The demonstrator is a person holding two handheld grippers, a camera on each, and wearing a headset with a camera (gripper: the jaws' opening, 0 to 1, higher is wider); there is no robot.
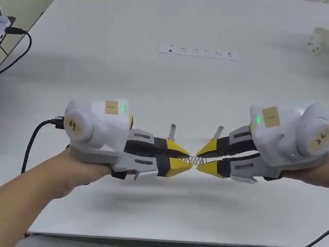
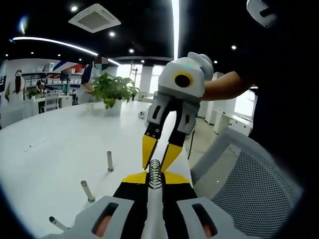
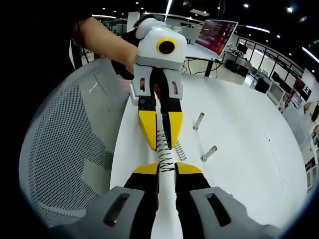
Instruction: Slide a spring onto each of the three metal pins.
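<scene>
Two yellow-tipped grippers meet tip to tip, sharing one small coiled steel spring (image 1: 197, 161) above the white worktable (image 1: 154, 31).
Centre left in the head view, the left gripper (image 1: 186, 157) has its jaws narrowed onto one spring end. Centre right, the right gripper (image 1: 203, 158) pinches the other end. Upright grey metal pins (image 1: 172, 131) stand just behind the tips.

Silver spring (image 1: 197, 161), grey pins (image 1: 172, 131), white table (image 1: 154, 92)
</scene>
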